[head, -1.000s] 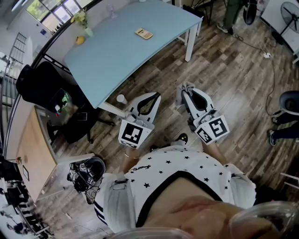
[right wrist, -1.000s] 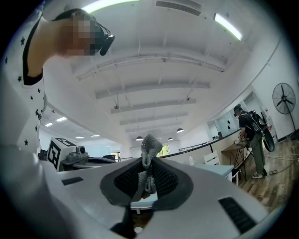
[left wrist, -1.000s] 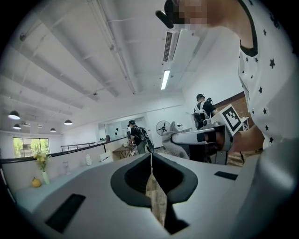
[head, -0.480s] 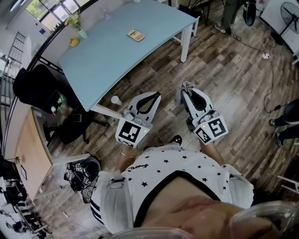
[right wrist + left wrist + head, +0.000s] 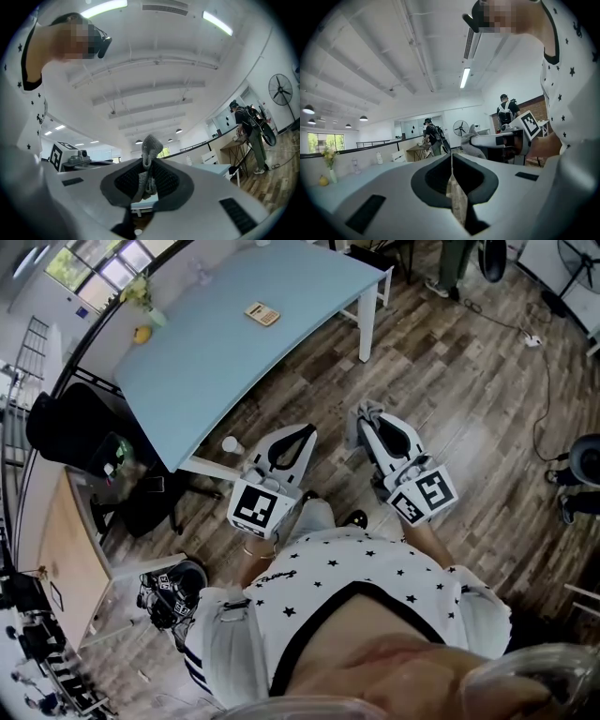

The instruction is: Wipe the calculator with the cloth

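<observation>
A small tan calculator (image 5: 262, 313) lies far off on the light-blue table (image 5: 216, 352). Both grippers are held over the wooden floor, short of the table. My right gripper (image 5: 368, 415) is shut on a grey knitted cloth (image 5: 149, 164), whose bunched end (image 5: 372, 412) sticks out past the jaw tips. My left gripper (image 5: 307, 432) is shut with nothing in it; its jaws meet along a thin seam (image 5: 451, 161). From the left gripper view the right gripper (image 5: 487, 139) shows at the right with the cloth (image 5: 468, 149) at its tip.
A yellow fruit (image 5: 142, 334) and a vase with flowers (image 5: 150, 307) stand at the table's far left. A black office chair (image 5: 80, 442) sits left of the table. A white cup (image 5: 230, 443) stands on the floor by the table leg. A cable (image 5: 544, 371) crosses the floor at right.
The table and calculator have slid up and left in the head view as I shift. Both grippers keep their pose, the right one still shut on the cloth.
</observation>
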Tool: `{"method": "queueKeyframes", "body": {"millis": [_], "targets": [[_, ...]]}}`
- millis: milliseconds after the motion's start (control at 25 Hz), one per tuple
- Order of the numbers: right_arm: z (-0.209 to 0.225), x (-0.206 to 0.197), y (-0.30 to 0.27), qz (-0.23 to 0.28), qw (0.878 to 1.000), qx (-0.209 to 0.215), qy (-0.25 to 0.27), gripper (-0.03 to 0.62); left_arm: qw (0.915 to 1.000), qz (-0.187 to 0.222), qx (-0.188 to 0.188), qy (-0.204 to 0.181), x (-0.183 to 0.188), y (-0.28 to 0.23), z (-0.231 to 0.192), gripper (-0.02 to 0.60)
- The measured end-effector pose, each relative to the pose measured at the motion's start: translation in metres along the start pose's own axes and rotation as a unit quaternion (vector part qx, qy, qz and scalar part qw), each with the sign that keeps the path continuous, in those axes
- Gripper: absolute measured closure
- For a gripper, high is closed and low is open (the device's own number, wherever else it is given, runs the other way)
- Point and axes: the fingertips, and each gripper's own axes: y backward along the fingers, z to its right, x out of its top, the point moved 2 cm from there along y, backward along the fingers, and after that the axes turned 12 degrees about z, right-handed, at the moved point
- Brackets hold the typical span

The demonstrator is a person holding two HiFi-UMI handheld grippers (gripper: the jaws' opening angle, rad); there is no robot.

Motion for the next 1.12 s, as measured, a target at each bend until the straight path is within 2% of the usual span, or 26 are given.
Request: {"method": "queueKeyframes", "body": {"millis": [120, 440, 600, 800, 1120], "targets": [[0.007, 0.000, -0.001, -0.004, 1.000, -0.005, 0.004, 0.543, 1.0000, -0.006, -0.003, -0.003, -0.002, -0.008, -0.006, 0.551], [0.040, 0.003, -0.023, -0.001, 0.999, -0.029, 0.026, 0.543, 0.9992, 0.021, -0.031, 0.011, -0.010, -0.052, -0.032, 0.551], [0.057, 0.001, -0.042, -0.006, 0.999, -0.036, 0.033, 0.542, 0.9990, 0.021, -0.039, 0.010, -0.014, -0.072, -0.052, 0.551], [0.077, -0.009, -0.070, -0.013, 0.999, -0.039, 0.032, 0.542, 0.9994, 0.012, -0.033, 0.004, -0.023, -0.090, -0.083, 0.551], [0.101, -0.024, -0.115, -0.025, 0.999, -0.039, 0.029, 0.542, 0.9993, 0.010, -0.029, 0.019, -0.037, -0.109, -0.130, 0.551]]}}
